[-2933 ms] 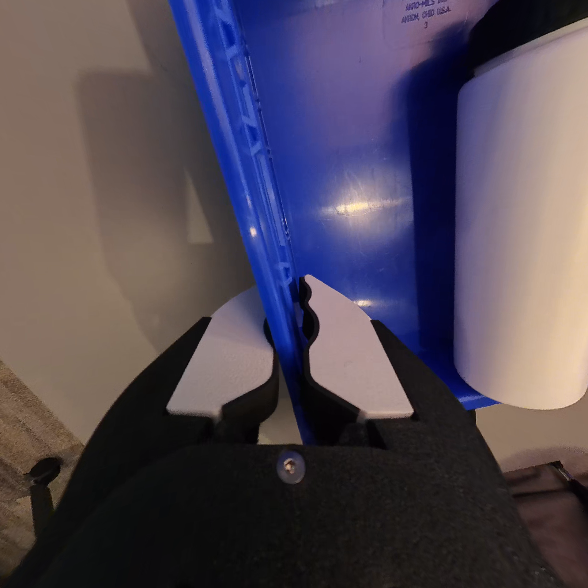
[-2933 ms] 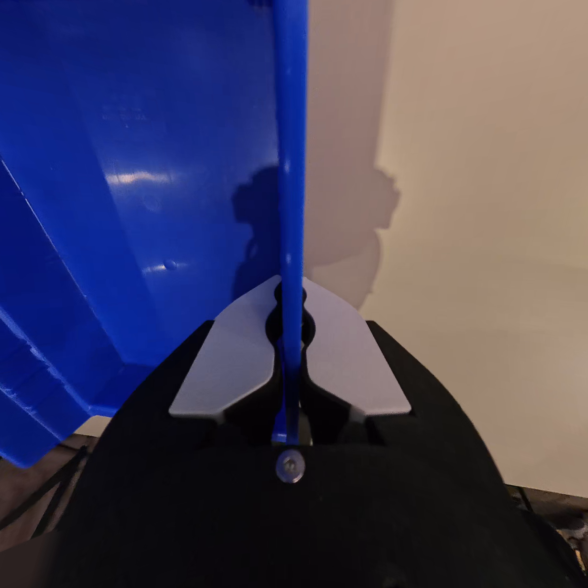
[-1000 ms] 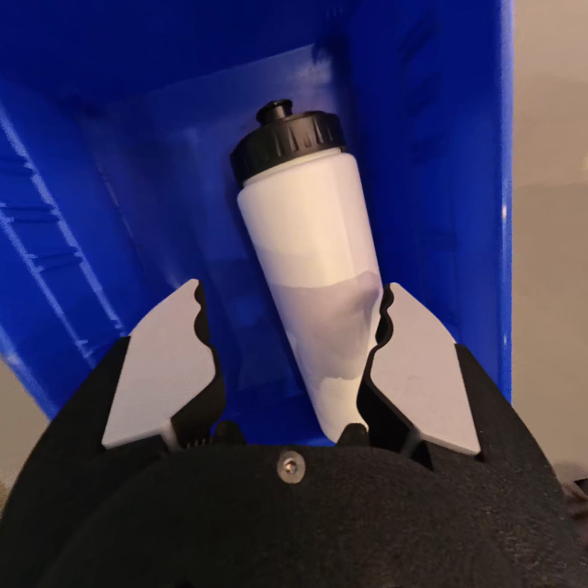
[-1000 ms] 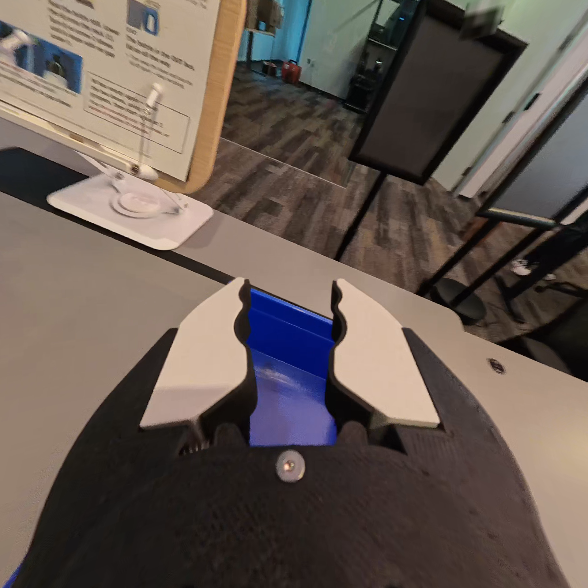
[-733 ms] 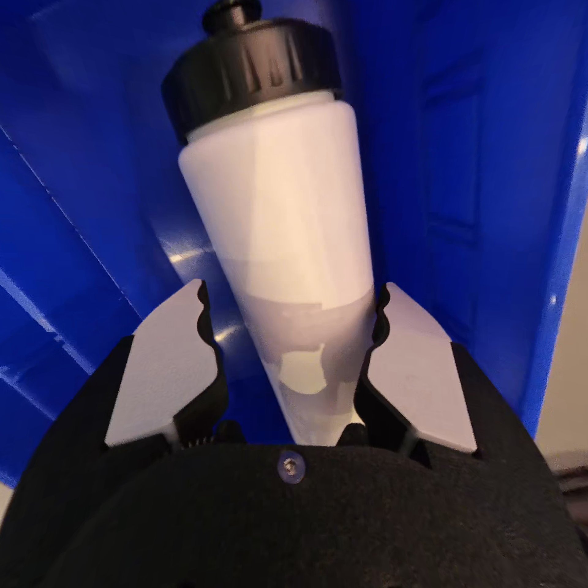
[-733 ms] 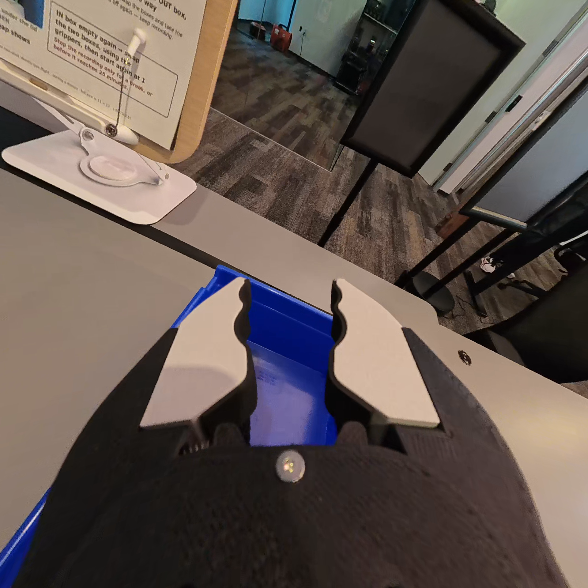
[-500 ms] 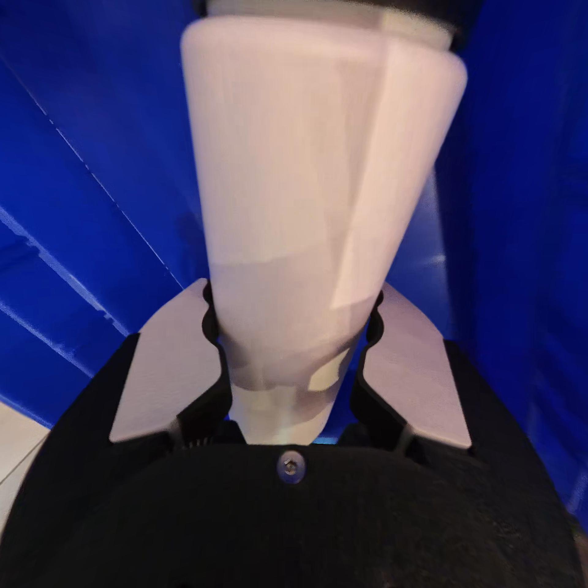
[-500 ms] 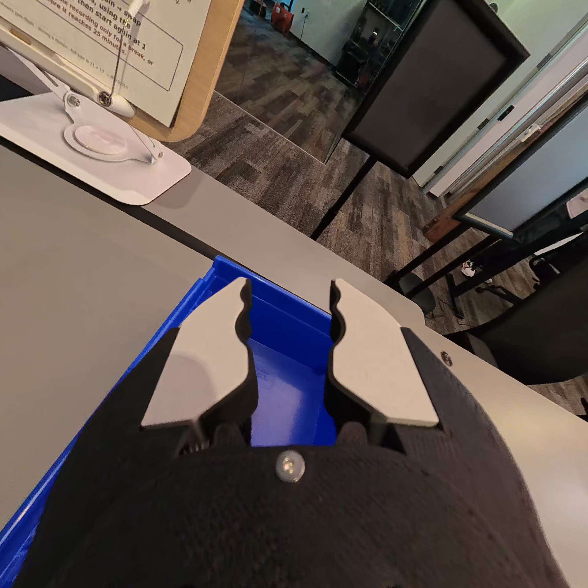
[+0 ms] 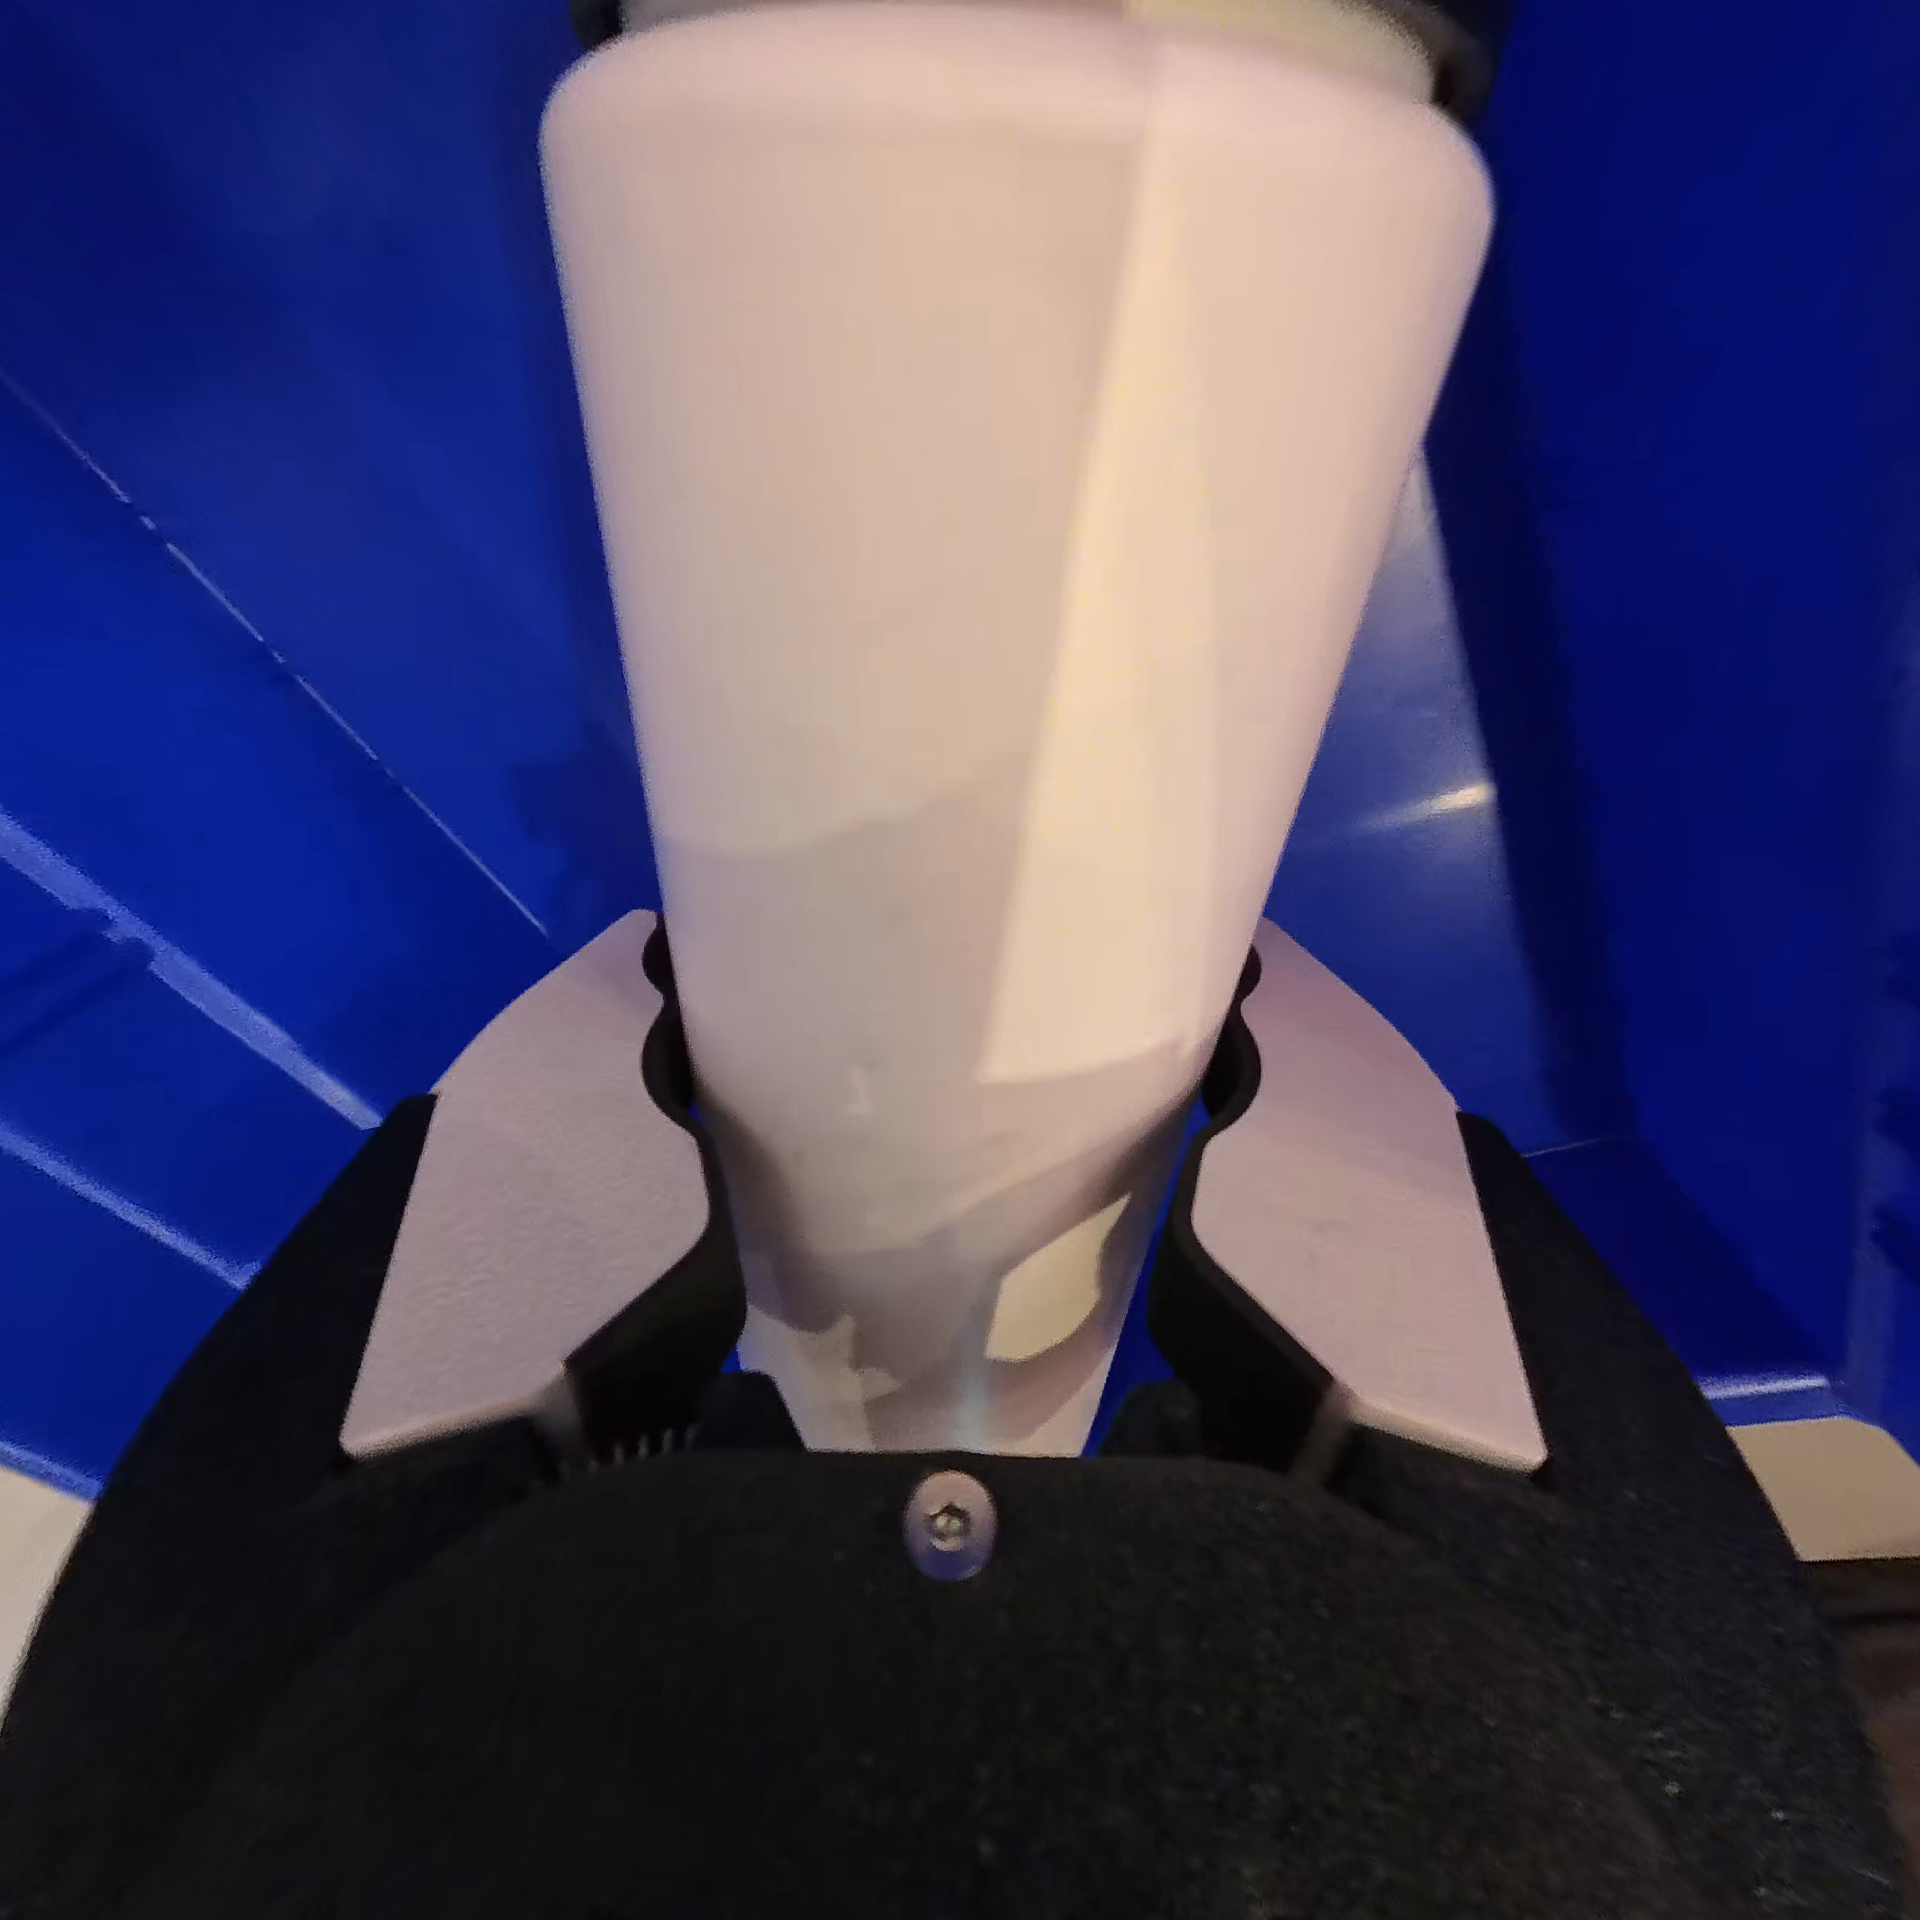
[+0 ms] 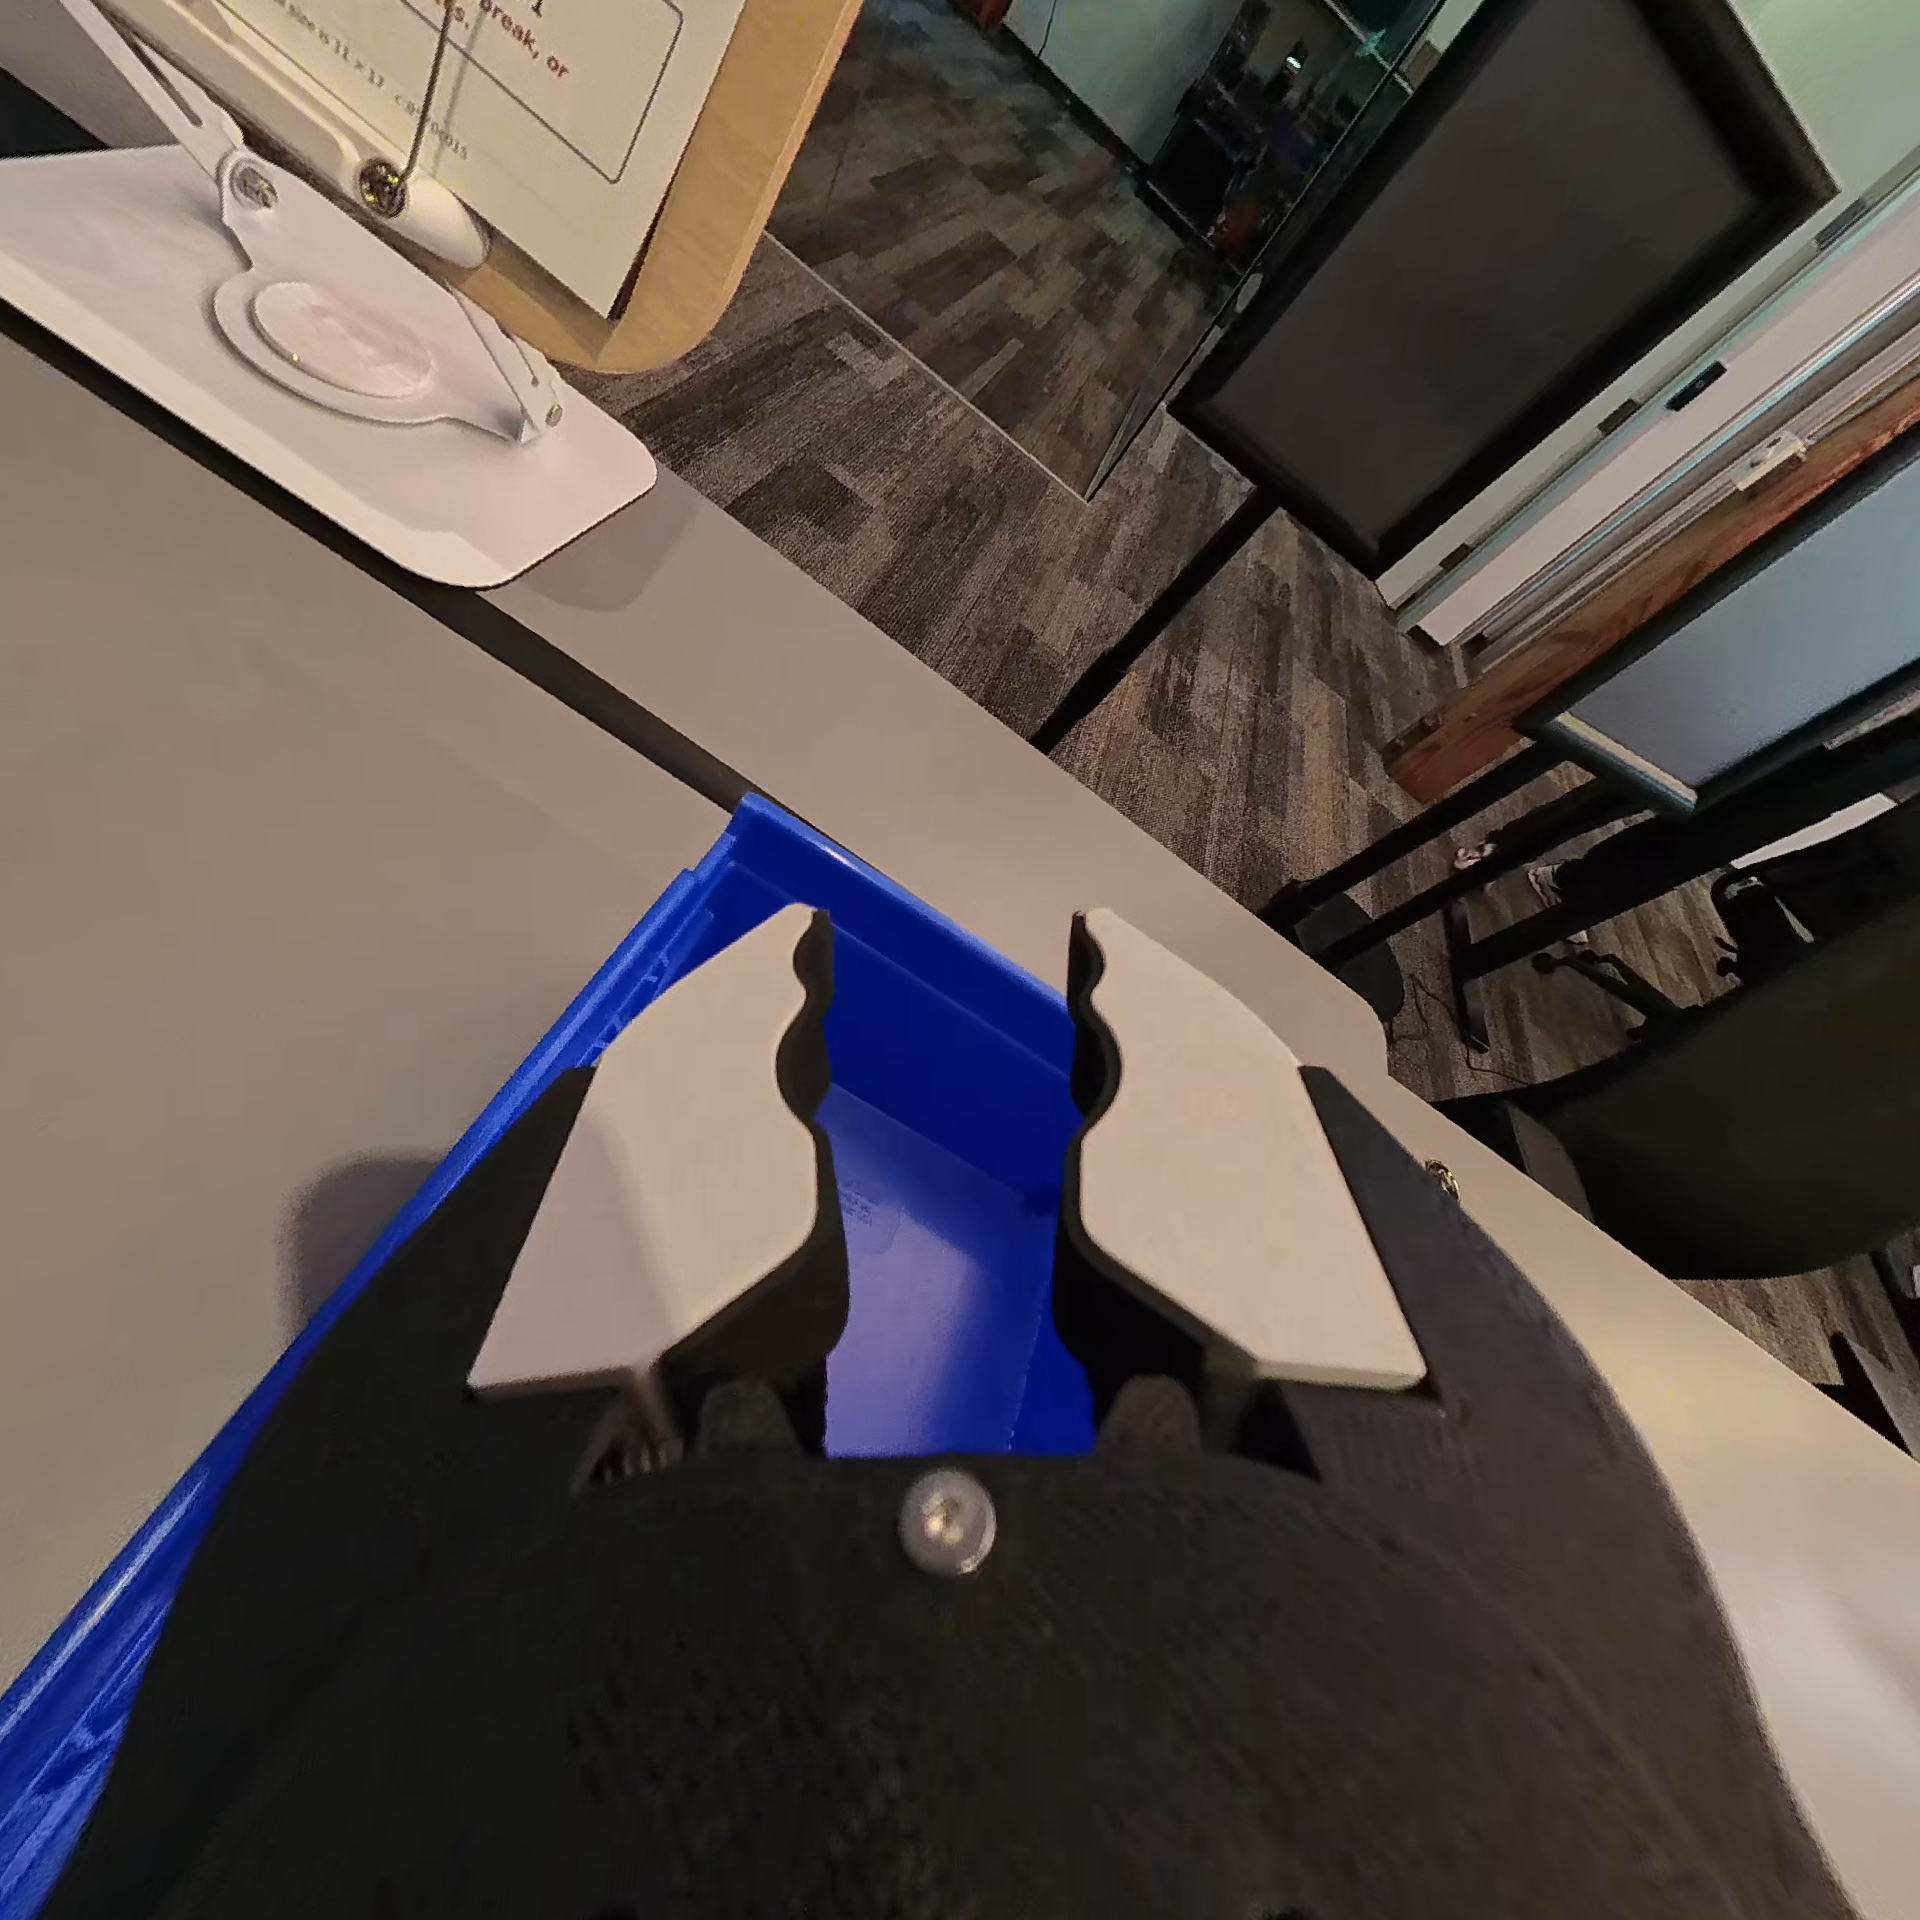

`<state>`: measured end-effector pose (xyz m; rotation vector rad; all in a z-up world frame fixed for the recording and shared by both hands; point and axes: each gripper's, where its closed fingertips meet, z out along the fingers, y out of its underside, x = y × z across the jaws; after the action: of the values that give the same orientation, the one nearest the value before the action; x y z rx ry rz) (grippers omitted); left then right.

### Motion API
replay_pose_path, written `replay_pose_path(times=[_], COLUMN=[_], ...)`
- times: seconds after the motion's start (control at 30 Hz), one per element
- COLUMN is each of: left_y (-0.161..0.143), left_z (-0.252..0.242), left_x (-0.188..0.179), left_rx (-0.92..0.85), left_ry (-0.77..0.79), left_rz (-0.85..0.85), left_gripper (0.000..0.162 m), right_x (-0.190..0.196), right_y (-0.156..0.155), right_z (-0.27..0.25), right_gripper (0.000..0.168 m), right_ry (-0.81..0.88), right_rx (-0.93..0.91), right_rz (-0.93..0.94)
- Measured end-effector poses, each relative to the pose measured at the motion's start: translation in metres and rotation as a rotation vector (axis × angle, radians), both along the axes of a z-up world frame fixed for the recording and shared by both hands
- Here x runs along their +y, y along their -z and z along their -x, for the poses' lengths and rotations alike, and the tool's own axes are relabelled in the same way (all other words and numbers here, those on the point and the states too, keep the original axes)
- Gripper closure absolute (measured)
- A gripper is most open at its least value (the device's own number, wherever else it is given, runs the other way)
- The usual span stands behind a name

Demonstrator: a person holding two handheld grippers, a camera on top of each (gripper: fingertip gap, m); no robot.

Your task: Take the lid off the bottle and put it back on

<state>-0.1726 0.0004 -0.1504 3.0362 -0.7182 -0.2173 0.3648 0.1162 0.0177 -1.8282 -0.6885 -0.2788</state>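
Left wrist view: our left gripper [image 9: 951, 1049] pinches the bottle [image 9: 997, 582] low; it could tip. Our right gripper [image 10: 945, 1049] hangs empty, half-open, over the bin [image 10: 914, 977].

printed sheet [image 10: 499, 73] on stand, embossed bin [image 10: 935, 1039] floor

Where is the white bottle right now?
In the left wrist view, the white bottle sits inside the blue bin, its lower end pinched between the two fingers of the left claw.
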Motion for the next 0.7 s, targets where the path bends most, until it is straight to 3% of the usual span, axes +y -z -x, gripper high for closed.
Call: replay_pose_path(times=[0.53,0.7], left_y=[-0.046,-0.032], left_z=[-0.007,-0.007], left_x=[-0.005,-0.007], left_rx=[-0.196,-0.139], left_ry=[-0.034,-0.021], left_rz=[-0.105,-0.057], left_gripper=[0.065,0.065], right_x=[0.002,0.002], right_y=[0.016,0.021], right_z=[0.011,0.014], right_gripper=[0.125,0.125], right_ry=[-0.027,-0.029], right_rx=[-0.052,-0.063], right_rz=[0.053,0.067])
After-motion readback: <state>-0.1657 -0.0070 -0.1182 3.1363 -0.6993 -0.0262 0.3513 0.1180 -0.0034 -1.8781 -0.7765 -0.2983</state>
